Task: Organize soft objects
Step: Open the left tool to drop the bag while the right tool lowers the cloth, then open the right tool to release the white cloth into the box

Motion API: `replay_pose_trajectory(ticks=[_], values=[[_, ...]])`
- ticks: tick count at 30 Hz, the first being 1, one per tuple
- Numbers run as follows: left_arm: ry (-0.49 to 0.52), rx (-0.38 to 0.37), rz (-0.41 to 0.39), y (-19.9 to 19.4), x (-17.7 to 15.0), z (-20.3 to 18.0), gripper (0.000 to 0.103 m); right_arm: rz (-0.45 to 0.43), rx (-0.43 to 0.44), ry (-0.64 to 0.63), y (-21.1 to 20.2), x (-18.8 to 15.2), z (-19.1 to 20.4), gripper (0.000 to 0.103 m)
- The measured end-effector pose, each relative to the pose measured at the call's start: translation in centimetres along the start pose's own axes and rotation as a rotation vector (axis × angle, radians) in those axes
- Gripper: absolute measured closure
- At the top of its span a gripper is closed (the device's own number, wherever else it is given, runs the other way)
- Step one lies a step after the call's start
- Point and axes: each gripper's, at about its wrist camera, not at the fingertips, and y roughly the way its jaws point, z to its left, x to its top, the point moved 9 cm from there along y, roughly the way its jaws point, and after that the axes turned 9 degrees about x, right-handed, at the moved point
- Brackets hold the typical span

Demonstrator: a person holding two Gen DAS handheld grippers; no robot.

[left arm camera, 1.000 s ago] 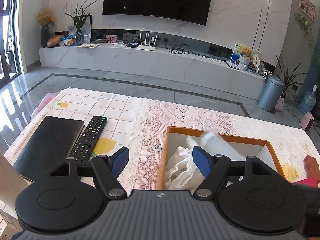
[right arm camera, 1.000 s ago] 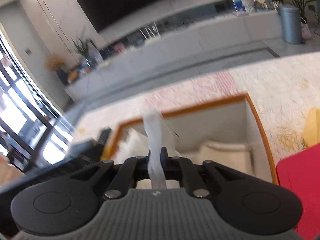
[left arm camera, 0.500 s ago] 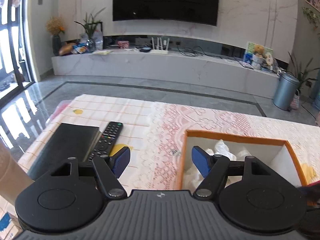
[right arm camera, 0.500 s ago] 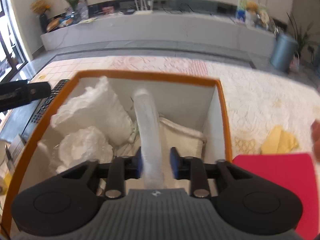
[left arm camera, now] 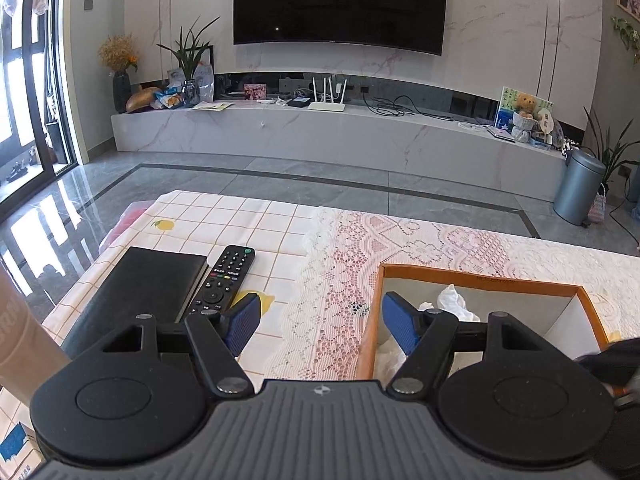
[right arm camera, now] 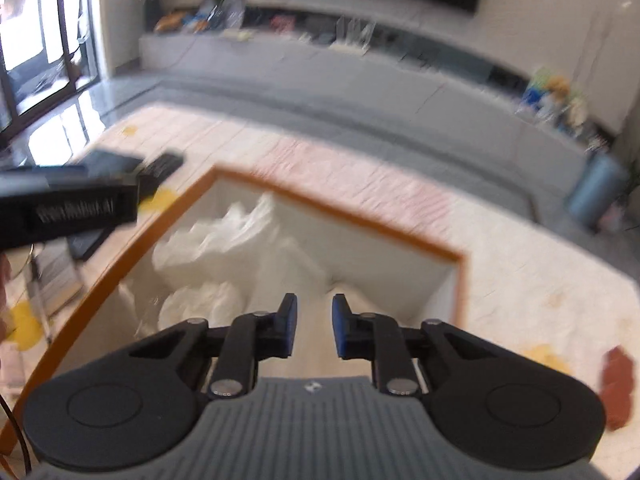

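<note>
An orange-rimmed box (right arm camera: 332, 212) stands on the lace tablecloth and holds several white soft things (right arm camera: 240, 240), crumpled and folded. My right gripper (right arm camera: 314, 320) hovers over the box's near side. Its jaws are closing, with a narrow gap and nothing between the pads; pale cloth lies below them. In the left wrist view the box (left arm camera: 480, 280) is at lower right with white cloth (left arm camera: 452, 300) showing inside. My left gripper (left arm camera: 320, 320) stands wide open and empty above the box's left wall, one finger (left arm camera: 396, 322) over the box, the other over the tablecloth.
A black remote (left arm camera: 226, 278) and a black book (left arm camera: 148, 280) lie left of the box. A red item (right arm camera: 618, 376) and a yellow cloth (right arm camera: 548, 354) lie right of it. The left gripper's body (right arm camera: 68, 208) juts in beside the box. Beyond the table's far edge is grey floor.
The right gripper let go of the long white strip it held, which is no longer between its fingers, and rolled over the box. The left gripper tilted up slightly and stayed open.
</note>
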Motion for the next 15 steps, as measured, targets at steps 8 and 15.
replay_pose_trajectory(ticks=[8, 15], values=[[0.023, 0.012, 0.015, 0.7, -0.6, -0.4, 0.021, 0.238, 0.050, -0.060, 6.5, -2.6, 1.4, 0.087], [0.046, 0.007, 0.011, 0.7, -0.5, -0.9, 0.021, 0.286, -0.133, -0.041, 7.0, -3.9, -2.0, 0.088]])
